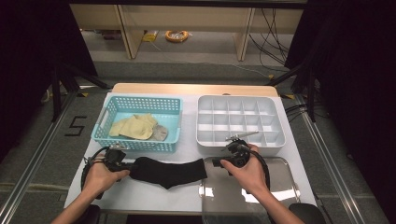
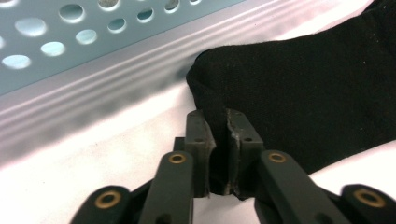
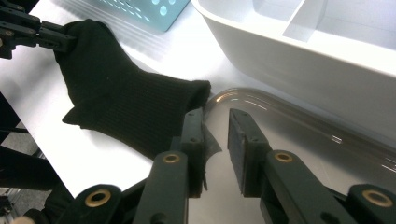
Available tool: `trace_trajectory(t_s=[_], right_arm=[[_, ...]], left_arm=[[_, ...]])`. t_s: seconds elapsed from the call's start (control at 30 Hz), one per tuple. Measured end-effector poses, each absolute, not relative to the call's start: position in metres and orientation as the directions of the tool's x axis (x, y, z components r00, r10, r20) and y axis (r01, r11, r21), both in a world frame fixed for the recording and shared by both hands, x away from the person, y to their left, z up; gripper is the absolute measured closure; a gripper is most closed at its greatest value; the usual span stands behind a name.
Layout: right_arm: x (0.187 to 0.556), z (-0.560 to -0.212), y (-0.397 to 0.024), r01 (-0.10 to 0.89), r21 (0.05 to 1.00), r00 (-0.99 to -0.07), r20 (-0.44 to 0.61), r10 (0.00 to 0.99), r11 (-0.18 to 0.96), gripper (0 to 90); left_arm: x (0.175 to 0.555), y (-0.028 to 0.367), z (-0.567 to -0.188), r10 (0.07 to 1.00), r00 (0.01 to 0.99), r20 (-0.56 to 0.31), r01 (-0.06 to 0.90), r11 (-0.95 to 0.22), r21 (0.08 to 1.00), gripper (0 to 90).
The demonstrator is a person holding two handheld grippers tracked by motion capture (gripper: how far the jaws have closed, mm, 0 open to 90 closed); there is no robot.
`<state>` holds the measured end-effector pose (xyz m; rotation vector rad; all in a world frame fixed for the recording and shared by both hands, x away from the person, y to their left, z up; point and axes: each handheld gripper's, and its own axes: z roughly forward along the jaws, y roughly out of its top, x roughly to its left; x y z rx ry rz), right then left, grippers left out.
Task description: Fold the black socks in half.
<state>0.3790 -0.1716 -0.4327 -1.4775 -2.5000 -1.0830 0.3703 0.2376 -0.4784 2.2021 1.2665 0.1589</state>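
Left gripper view — hand-held gripper (image 2: 219,140) pinches sock (image 2: 299,88).

you see a teal basket (image 1: 140,135) at the table's back left holding yellow cloths (image 1: 133,127), a white divided tray (image 1: 240,122) back right, a clear tray (image 1: 280,186) at the front right corner

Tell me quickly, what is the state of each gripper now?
Left gripper: closed on the toe end of the black knitted sock.
Right gripper: open, holding nothing, beside the sock's cuff.
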Motion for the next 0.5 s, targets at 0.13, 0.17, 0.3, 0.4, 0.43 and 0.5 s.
trace_trajectory(t_s=[0.13,0.17,0.3,0.4,0.43,0.5], right_arm=[[0.378,-0.432,-0.172,0.791,0.54,-0.533,0.373,0.76,0.29,77.1],[0.379,-0.432,-0.173,0.784,0.546,-0.54,0.364,0.759,0.296,77.1],[0.379,-0.431,-0.175,0.785,0.546,-0.54,0.373,0.755,0.292,77.0],[0.377,-0.429,-0.175,0.801,0.532,-0.517,0.385,0.764,0.274,77.1],[0.377,-0.429,-0.175,0.798,0.537,-0.52,0.385,0.763,0.274,77.1],[0.377,-0.429,-0.177,0.795,0.541,-0.523,0.382,0.762,0.275,77.1]], left_arm=[[0.372,0.245,-0.479,0.814,0.524,-0.251,0.768,-0.325,0.551,82.4],[0.372,0.247,-0.477,0.811,0.519,-0.272,0.773,-0.309,0.554,82.4],[0.373,0.256,-0.463,0.787,0.523,-0.327,0.772,-0.275,0.573,82.5],[0.373,0.261,-0.449,0.769,0.515,-0.378,0.768,-0.218,0.602,82.5],[0.373,0.262,-0.446,0.766,0.516,-0.384,0.767,-0.214,0.604,82.4],[0.374,0.267,-0.436,0.756,0.522,-0.395,0.763,-0.205,0.613,82.4]])
